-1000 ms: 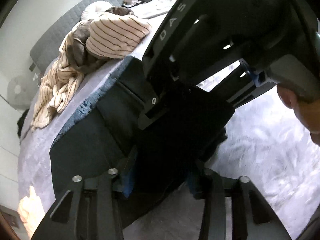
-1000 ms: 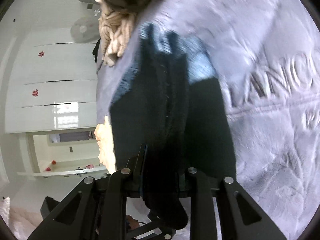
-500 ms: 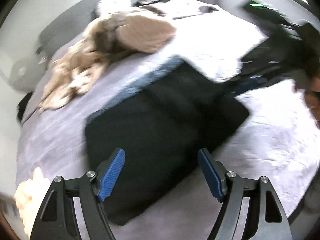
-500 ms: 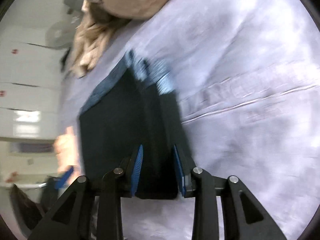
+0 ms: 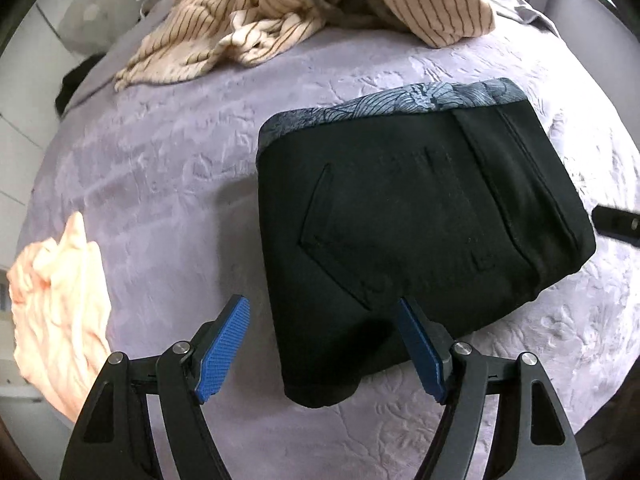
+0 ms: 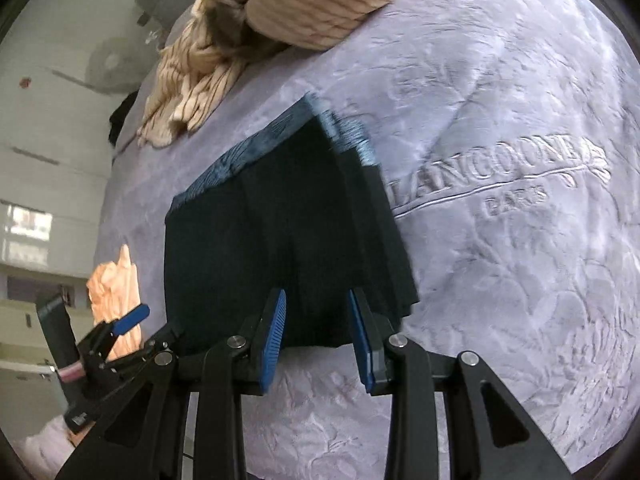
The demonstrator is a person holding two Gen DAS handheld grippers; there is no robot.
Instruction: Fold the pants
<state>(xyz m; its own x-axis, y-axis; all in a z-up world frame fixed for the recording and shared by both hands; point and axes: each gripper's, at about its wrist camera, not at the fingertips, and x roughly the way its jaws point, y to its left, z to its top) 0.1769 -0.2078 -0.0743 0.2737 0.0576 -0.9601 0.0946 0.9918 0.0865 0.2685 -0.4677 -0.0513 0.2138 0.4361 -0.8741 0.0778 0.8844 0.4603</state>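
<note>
Now that both grippers have let go, the pants (image 5: 416, 232) lie folded in a compact block at centre frame on the bedspread (image 5: 160, 168). Left gripper (image 5: 324, 344) has just spread wide and right gripper (image 6: 316, 336) partway, both empty above the near edge, so the fold looks done.

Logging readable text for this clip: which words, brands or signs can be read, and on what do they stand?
"LANCOONE", embossed in the lilac bedspread, right of the folded black pants, underlined; some letters are uncertain.
A smaller word beneath the line, perhaps "PARIS": too soft to read surely.
Red marks on the white cupboard doors: too small to read.
Left wrist view: no text.
</note>
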